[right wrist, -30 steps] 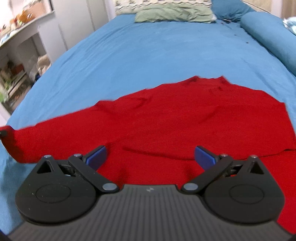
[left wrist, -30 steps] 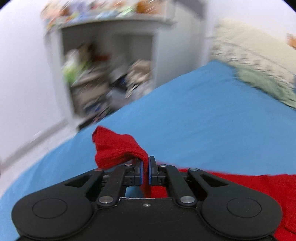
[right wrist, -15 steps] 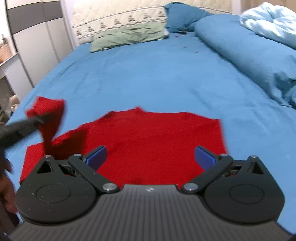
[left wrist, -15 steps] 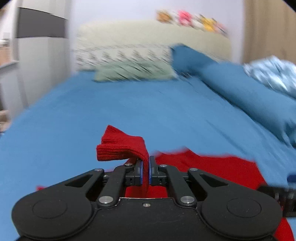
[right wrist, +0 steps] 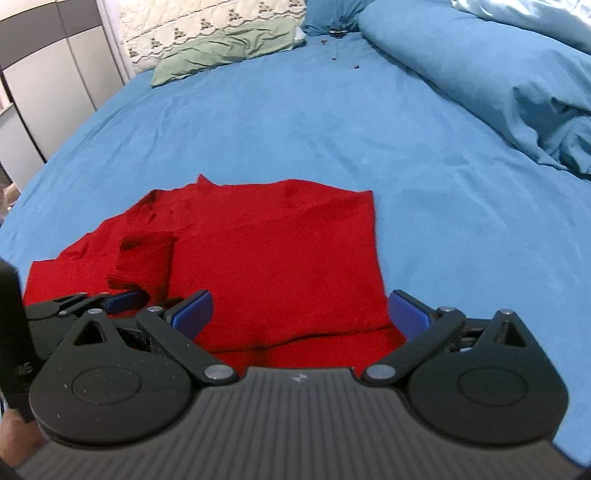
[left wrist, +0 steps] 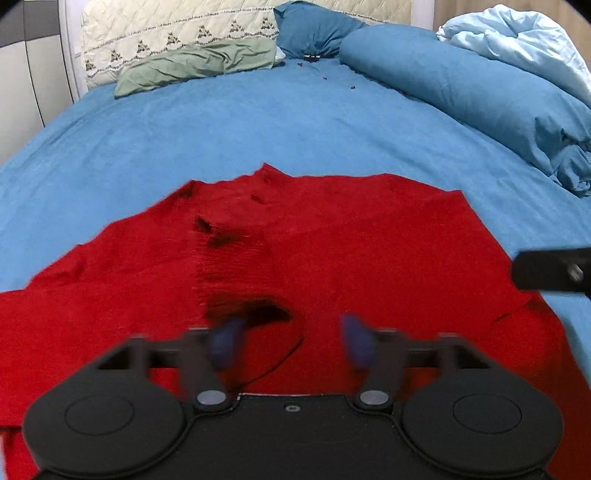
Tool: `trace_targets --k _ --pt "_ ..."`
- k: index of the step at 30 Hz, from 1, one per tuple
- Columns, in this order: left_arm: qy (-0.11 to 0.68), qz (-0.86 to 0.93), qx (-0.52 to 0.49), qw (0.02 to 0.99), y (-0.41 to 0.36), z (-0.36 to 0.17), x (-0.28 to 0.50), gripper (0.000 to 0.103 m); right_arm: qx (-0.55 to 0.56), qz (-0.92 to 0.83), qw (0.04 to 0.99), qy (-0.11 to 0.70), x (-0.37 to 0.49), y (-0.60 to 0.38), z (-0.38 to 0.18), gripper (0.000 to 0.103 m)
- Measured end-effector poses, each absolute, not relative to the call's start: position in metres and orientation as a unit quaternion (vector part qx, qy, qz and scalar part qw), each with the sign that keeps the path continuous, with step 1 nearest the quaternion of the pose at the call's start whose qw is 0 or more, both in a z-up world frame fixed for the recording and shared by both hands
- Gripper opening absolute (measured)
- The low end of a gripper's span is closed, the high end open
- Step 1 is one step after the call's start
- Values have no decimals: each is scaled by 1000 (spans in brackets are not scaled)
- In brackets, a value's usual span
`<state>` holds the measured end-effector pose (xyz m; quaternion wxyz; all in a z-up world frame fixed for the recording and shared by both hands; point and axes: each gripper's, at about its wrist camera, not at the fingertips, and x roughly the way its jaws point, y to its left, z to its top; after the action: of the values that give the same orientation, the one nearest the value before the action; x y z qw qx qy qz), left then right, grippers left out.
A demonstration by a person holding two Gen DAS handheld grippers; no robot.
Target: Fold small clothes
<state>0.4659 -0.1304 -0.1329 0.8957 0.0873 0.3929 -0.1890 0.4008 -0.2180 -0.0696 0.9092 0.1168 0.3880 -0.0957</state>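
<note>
On the blue bedsheet (left wrist: 258, 122) a red garment (left wrist: 369, 251) is spread, and it serves as the landmark here. Half a second earlier its sleeve end was pinched between the closed jaws of the left gripper (left wrist: 291, 347); those jaws have just been opening, they now stand wide and blurred, and nothing is seen between them. The released sleeve (left wrist: 232, 266) is laid across the left part of the garment's body, its cuff just ahead of the left fingers, so one sleeve fold is judged done. In the right wrist view the right gripper (right wrist: 301, 312) is held wide open over the garment's near edge, with nothing gripped. Left of the garment a grey wardrobe (right wrist: 48, 81) is seen. Beyond the garment, at the head of the bed, a green pillow (left wrist: 195, 68) is laid before a cream quilted headboard (left wrist: 177, 29). Right of the garment and well apart from it, a rolled blue duvet (left wrist: 480, 92) and a pale blue blanket (left wrist: 517, 40) are piled. Nothing is found lying on the garment, and the sheet around it appears free for the remaining folds.
</note>
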Motion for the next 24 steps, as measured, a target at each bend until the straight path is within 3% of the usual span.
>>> trace_targets --k 6,15,19,24 --pt "391 -138 98 905 -70 -117 446 81 69 -46 915 394 428 -178 -66 103" --pt "405 -34 97 908 31 -124 439 82 -71 23 908 412 486 -68 -114 103" --pt "408 -20 96 908 44 -129 440 82 -80 16 902 425 506 -60 -130 83" --pt "411 -17 90 907 48 -134 441 82 -31 -47 905 421 514 -91 -123 79"
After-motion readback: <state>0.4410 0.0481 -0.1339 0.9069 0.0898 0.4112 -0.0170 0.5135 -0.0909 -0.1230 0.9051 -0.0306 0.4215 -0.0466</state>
